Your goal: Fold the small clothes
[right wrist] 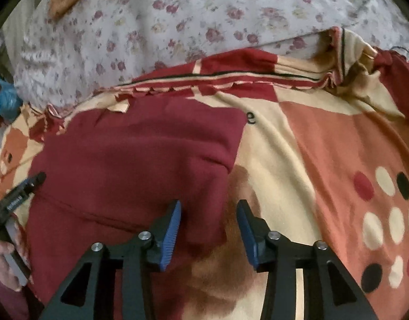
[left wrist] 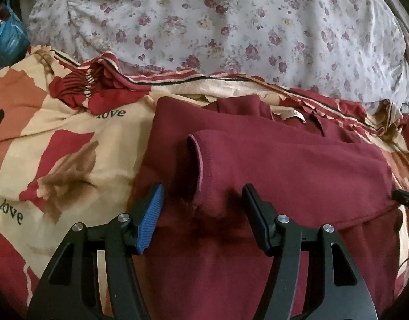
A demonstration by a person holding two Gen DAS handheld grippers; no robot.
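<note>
A dark red garment (left wrist: 271,165) lies flat on a patterned blanket (left wrist: 57,146). One sleeve is folded across its body, with the cuff (left wrist: 199,165) pointing left. My left gripper (left wrist: 201,200) is open just above the garment, its jaws either side of the sleeve cuff, holding nothing. In the right wrist view the same garment (right wrist: 129,154) fills the left half. My right gripper (right wrist: 208,213) is open over the garment's right edge, one finger above the cloth and one above the blanket (right wrist: 297,146). The left gripper's tip (right wrist: 31,184) shows at the far left.
A white quilt with small red flowers (left wrist: 231,26) lies bunched behind the blanket. A blue plastic bag (left wrist: 7,40) sits at the far left. The right gripper's tip (left wrist: 404,197) shows at the right edge of the left wrist view.
</note>
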